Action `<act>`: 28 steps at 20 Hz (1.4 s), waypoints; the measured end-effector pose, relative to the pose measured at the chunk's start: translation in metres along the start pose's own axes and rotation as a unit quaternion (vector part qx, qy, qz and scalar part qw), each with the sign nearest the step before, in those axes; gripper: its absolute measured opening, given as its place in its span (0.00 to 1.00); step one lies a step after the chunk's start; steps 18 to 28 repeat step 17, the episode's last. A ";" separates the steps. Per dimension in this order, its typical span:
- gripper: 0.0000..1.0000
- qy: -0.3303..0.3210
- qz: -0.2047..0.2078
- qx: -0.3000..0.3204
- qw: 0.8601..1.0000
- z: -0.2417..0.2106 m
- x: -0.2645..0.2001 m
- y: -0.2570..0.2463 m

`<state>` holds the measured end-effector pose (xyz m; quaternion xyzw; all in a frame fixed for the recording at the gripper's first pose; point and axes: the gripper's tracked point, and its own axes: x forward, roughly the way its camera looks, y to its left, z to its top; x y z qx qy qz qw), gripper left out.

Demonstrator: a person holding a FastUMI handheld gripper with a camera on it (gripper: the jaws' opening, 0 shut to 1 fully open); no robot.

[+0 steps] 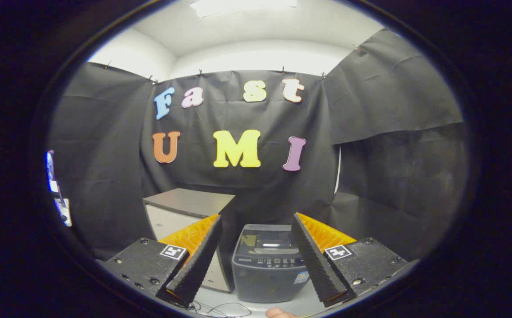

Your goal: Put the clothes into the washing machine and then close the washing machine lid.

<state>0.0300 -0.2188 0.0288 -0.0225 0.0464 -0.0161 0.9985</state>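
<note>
Tongs [256, 229] spread wide, level, washing machine [268, 265] beyond, lid down.

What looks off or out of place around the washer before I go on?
Nothing stands out. The washing machine stands upright beyond the open gripper, its lid down, beside a white cabinet. Loose cables lie on the floor ahead of it. No spill or damage shows.

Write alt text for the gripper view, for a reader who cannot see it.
The open claw holds nothing and points at a small grey washing machine with its lid down, standing ahead between the fingers. A pale cabinet stands beside the machine, against the booth's black cloth wall.
</note>
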 end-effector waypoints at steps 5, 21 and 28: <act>0.99 -0.005 -0.001 0.028 1.000 0.015 -0.074 -0.008; 1.00 -0.027 -0.067 0.064 0.995 0.071 -0.109 0.050; 1.00 -0.027 -0.067 0.064 0.995 0.071 -0.109 0.050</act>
